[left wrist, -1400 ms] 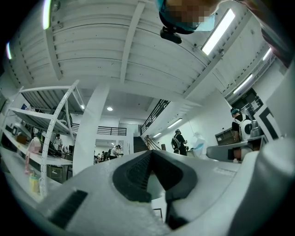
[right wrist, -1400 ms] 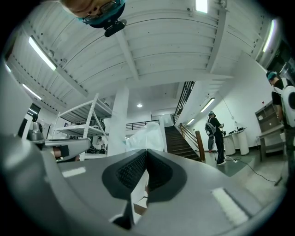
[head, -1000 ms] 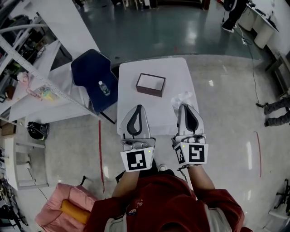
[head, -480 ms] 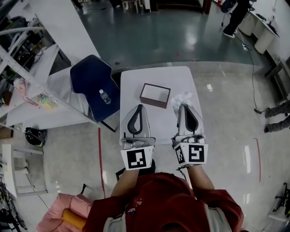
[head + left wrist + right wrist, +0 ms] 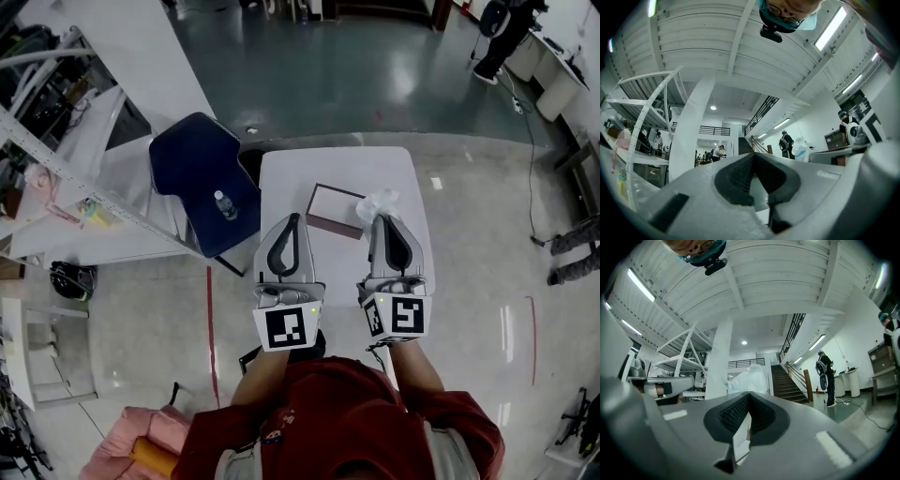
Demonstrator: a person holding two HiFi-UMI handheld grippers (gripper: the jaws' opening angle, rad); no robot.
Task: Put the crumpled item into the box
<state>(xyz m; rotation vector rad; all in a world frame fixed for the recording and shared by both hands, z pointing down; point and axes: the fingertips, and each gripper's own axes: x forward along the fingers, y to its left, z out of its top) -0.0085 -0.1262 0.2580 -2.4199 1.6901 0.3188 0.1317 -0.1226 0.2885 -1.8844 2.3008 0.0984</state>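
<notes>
Both pairs of jaws are pressed together with nothing between them: your left gripper shows its two pads meeting at the tip, and your right gripper shows the same, so neither one holds anything yet.

Just past the right tips sits the crumpled item, a pale, wrinkled wad. From the head view it lies on the white table, just beside the right-hand side of the box; I cannot tell whether the two touch. The box stands open-topped near the middle of the table, ahead of your left gripper. A blue chair with a small bottle on its seat stands off the table's left edge, out of the way.

You look to be at the approach, before any grasp. For the next move, spread the right jaws first, tilt them down over the wad, and close on its bulk, not a loose corner. The carry to the box is then a short one to your left.
</notes>
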